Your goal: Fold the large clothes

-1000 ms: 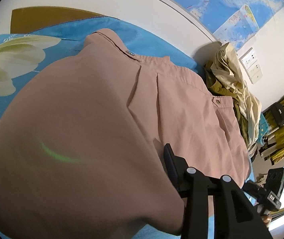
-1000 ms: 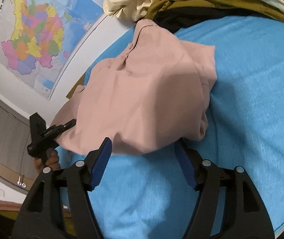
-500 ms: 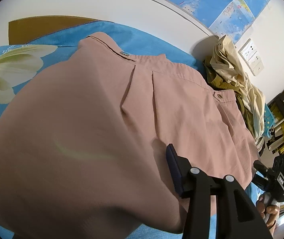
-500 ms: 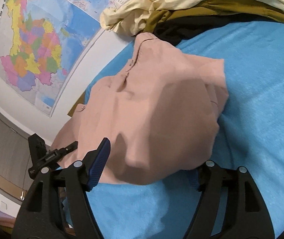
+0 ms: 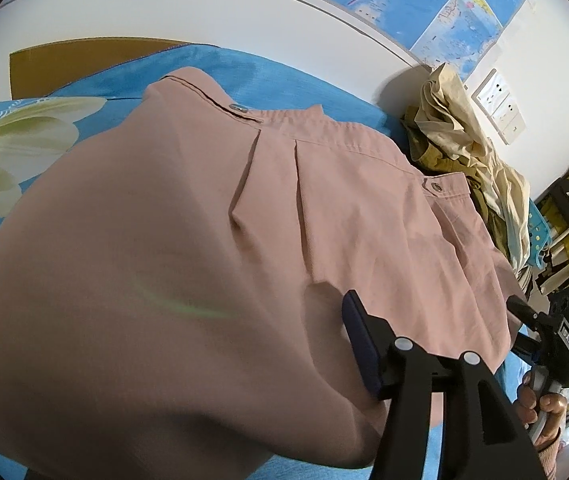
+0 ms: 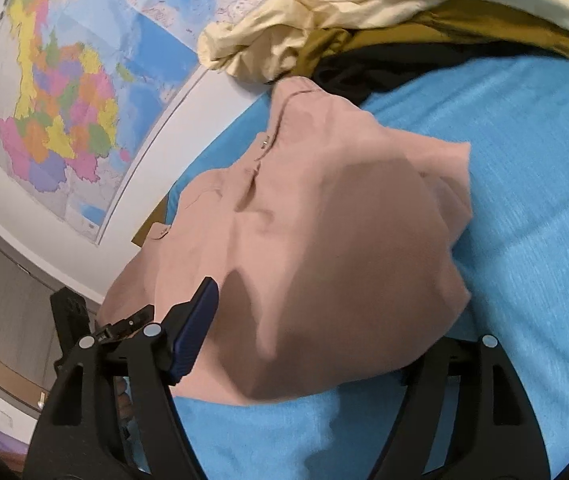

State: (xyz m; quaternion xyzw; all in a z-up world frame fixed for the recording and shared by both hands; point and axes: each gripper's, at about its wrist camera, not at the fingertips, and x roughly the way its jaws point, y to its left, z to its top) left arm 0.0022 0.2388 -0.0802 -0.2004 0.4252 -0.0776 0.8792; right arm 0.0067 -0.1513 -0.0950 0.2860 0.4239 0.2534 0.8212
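The pink garment [image 6: 324, 240] lies bunched on the blue bedspread [image 6: 524, 160], its near fold draped between both grippers' jaws — left gripper [image 5: 364, 344] opening, right gripper [image 6: 324, 340] wide (whether either grips, I cannot tell).

A dusty-pink cotton garment [image 5: 212, 240] with small silver snap buttons [image 5: 238, 109] lies on a bright blue bed cover [image 6: 524, 152] printed with a pale yellow-green flower [image 5: 8, 152]. The heaped clothes [image 6: 364, 8] are cream, olive-mustard and black. The wall maps [image 6: 64, 92] show blue seas and pink, yellow, orange, green and purple regions. Both black grippers carry dark blue pads [image 6: 194, 332].
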